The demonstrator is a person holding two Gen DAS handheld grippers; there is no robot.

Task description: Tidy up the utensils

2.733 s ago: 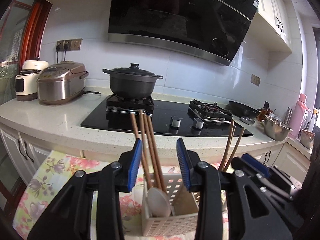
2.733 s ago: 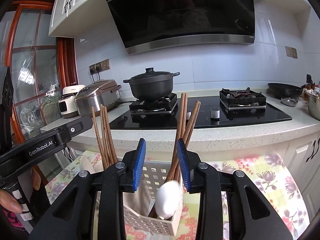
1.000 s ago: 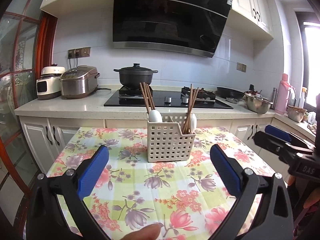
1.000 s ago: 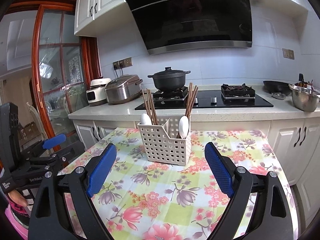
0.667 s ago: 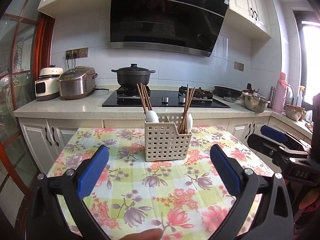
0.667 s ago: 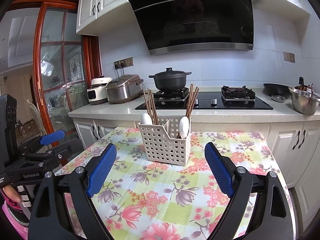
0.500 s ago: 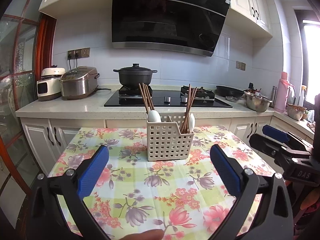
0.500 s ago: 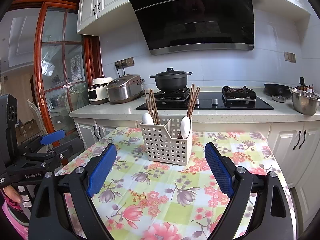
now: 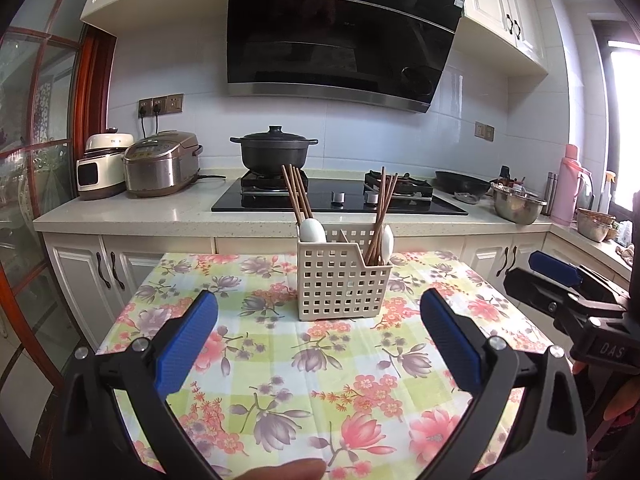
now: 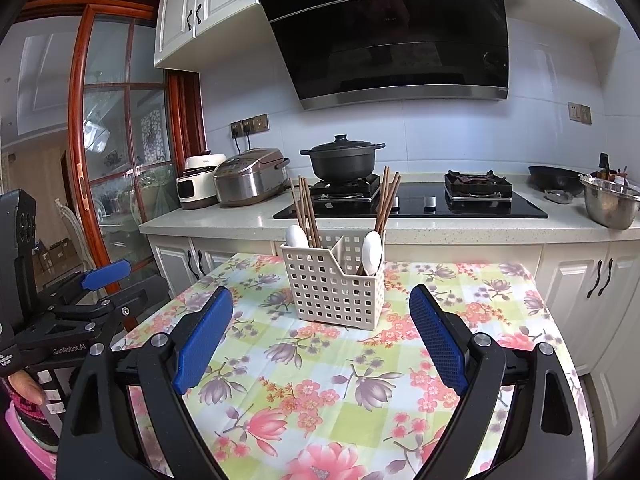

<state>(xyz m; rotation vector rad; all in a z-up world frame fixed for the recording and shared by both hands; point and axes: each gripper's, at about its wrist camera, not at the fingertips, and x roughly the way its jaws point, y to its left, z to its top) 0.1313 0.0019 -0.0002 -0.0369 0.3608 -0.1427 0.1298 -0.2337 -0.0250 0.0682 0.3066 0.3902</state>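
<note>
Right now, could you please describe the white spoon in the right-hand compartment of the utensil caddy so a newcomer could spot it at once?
Start at the floral tablecloth and find the beige perforated caddy standing on it. In its narrower right compartment, the white spoon stands bowl up beside brown chopsticks. The other spoon sits in the left compartment.

Bare floral tablecloth (image 9: 320, 364) lies between my spread jaws and the beige perforated plastic caddy (image 9: 343, 280); upright brown chopsticks (image 9: 298, 196) crowd its top.
</note>
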